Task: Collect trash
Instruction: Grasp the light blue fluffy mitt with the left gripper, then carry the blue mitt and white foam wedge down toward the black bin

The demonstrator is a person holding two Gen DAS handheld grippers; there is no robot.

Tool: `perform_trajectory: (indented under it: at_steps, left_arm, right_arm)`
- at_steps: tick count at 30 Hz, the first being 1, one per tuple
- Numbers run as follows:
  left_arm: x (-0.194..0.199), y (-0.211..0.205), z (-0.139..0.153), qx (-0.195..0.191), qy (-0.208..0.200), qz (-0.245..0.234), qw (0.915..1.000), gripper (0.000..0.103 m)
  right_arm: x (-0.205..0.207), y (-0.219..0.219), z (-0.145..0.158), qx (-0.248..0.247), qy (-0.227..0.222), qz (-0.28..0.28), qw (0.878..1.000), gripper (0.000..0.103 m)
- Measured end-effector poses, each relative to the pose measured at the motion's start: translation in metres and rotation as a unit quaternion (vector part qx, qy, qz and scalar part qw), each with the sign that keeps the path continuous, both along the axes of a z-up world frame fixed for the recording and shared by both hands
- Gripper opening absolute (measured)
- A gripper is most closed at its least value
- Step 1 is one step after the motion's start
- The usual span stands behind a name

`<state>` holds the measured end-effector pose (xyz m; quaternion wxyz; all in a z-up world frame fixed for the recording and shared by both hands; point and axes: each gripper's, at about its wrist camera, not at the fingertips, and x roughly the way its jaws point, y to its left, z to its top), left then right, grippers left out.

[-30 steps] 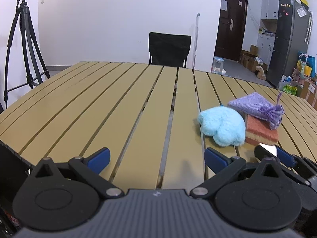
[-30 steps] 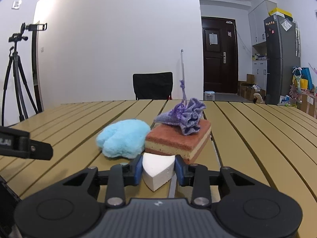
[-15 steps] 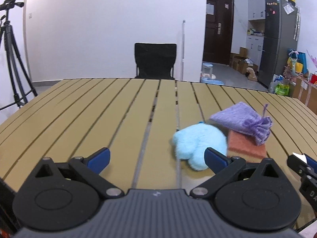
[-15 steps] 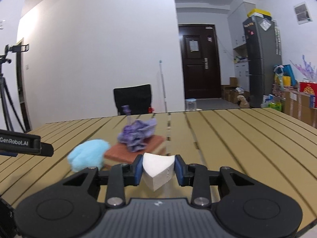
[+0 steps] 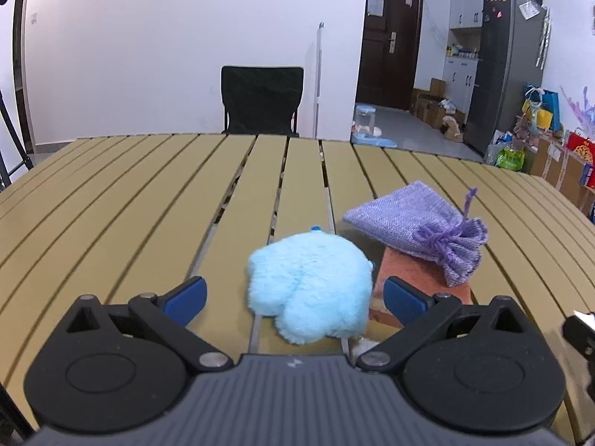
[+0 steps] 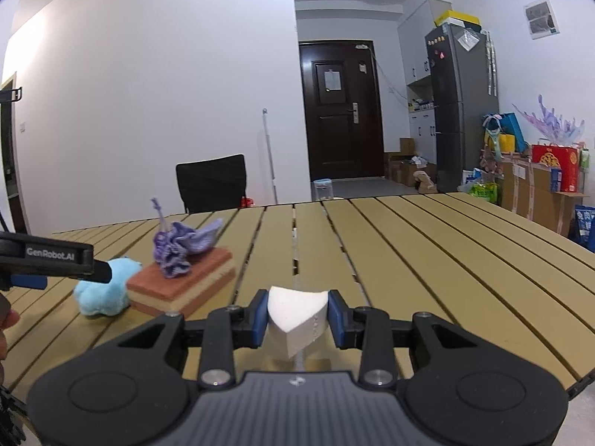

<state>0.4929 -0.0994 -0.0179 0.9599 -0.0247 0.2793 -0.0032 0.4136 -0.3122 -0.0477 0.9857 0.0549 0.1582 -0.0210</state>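
With our right gripper (image 6: 297,314) clamped on a white foam wedge (image 6: 295,319) above the slatted table (image 6: 427,245), our left gripper (image 5: 293,295), jaws wide, risks nudging the fluffy blue plush (image 5: 310,284).

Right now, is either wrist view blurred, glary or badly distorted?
Left wrist view: sharp, fluffy light-blue plush crisp; the tan slatted table bows with fisheye curvature. Right wrist view: equally sharp, white foam wedge evenly lit, corners vignetted dark.

A black chair (image 5: 262,99) stands at the far edge of the slatted table (image 5: 111,200). Right of the chair, a white pole (image 5: 318,78) leans on the wall, then a dark door (image 5: 390,37) and a grey fridge (image 5: 502,70).
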Motion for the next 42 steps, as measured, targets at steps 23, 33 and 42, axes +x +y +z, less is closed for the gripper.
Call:
perform_trajectory:
  at_steps: [23, 33, 42]
  left_arm:
    - [0.034, 0.0, -0.018, -0.006, 0.042, 0.002, 0.9991, 0.071]
    - [0.022, 0.002, -0.012, -0.006, 0.017, 0.006, 0.9998, 0.068]
    - [-0.012, 0.007, 0.007, -0.017, -0.018, 0.008, 0.9997, 0.068]
  right_arm:
    - [-0.002, 0.001, -0.008, -0.008, 0.01, -0.01, 1.0, 0.033]
    - [-0.007, 0.001, -0.005, -0.008, 0.006, -0.001, 1.0, 0.033]
    - [-0.021, -0.001, 0.0, -0.007, -0.004, 0.007, 1.0, 0.033]
